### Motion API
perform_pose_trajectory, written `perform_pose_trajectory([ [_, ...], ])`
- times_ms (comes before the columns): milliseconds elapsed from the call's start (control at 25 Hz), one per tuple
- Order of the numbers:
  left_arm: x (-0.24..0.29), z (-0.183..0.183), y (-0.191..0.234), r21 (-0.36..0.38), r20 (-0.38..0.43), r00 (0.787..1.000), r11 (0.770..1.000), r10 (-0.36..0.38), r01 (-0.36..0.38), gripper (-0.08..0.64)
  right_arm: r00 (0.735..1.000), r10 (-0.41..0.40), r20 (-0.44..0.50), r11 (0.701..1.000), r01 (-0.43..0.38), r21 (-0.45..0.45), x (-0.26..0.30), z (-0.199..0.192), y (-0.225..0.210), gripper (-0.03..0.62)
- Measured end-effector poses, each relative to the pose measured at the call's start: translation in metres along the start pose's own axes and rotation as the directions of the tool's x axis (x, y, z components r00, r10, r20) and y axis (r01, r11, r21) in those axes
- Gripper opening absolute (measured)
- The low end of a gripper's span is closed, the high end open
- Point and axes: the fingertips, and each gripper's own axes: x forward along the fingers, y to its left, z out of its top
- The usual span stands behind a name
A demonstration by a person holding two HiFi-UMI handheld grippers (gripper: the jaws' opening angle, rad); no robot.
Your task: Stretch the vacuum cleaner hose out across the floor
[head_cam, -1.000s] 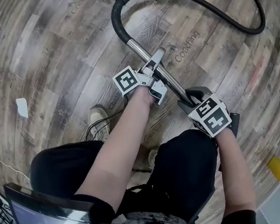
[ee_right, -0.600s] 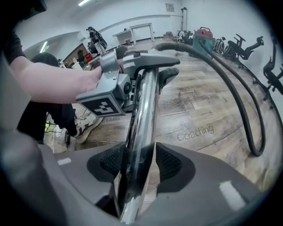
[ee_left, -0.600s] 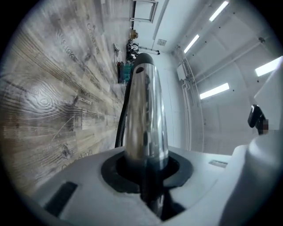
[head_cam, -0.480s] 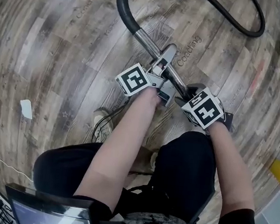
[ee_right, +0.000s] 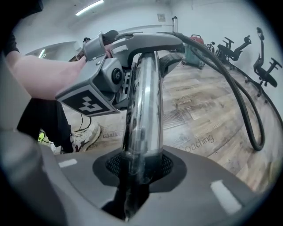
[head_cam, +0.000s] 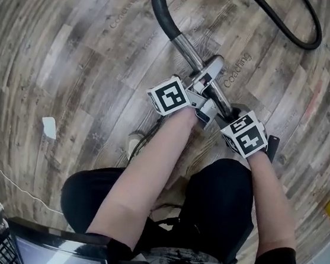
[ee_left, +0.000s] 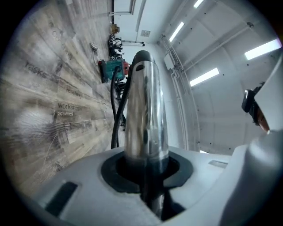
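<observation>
A: Looking down through the head view, where to find the vacuum cleaner hose?
B: Up at the top edge: black, looping across the wooden floor, joined to a shiny metal tube slanting down toward the knees.
A: And the two grips?
B: Left hand-held gripper clamped across the metal tube partway down; right hand-held gripper just below it on the same tube, tipped steeply downward. Marker cubes near each other, forearms stretched out behind them.
A: Anything else down there?
B: White scrap well off to the left; pale shoe beneath the left forearm.
A: Moving to the left gripper view?
B: Closed tight on the metal tube, rising up the middle to a bent end. Behind it, black hose trailing over the planks toward a teal machine near the far wall.
A: Then the right gripper view?
B: Just been closing, with the metal tube between the jaws, squeezed on both sides. Higher along the tube, the left hand-held gripper with its marker cube. Off to the right, hose arching away and curving back along the floor; office chairs by the wall.
</observation>
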Motion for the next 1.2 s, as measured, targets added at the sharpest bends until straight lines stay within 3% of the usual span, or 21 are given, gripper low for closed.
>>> perform_pose_trajectory([
  [200,0.029,0.035,-0.085,0.186,-0.169,0.984,0.979,-0.055,0.086,0.081,0.996,-0.018,0.092,1.0,0.018,0.003,-0.041,0.065,0.007,0.118],
  [280,0.032,0.051,-0.124,0.216,-0.186,0.979,0.968,-0.084,0.124,0.081,0.991,-0.029,0.128,1.0,0.03,-0.007,-0.067,0.092,0.015,0.118],
  [440,0.017,0.083,-0.185,0.171,-0.107,0.984,0.973,-0.14,0.157,0.078,0.987,-0.023,0.156,0.999,0.03,-0.041,-0.123,0.127,0.038,0.112],
  [600,0.008,0.105,-0.235,0.16,-0.062,0.992,0.98,-0.112,0.121,0.08,0.99,0.012,0.137,0.998,-0.003,-0.062,-0.169,0.151,0.064,0.112],
  [880,-0.008,0.107,-0.36,0.172,-0.136,0.989,0.982,-0.054,0.078,0.083,0.987,0.115,0.112,0.993,-0.111,-0.038,-0.279,0.175,0.135,0.117],
  [1000,-0.004,0.113,-0.426,0.18,-0.163,0.983,0.977,-0.086,0.115,0.087,0.982,0.131,0.137,0.991,-0.128,-0.032,-0.337,0.196,0.155,0.117],
  [1200,-0.006,0.13,-0.523,0.132,-0.204,0.97,0.978,-0.133,0.162,0.091,0.975,0.164,0.148,0.986,-0.165,-0.006,-0.426,0.231,0.193,0.12],
])
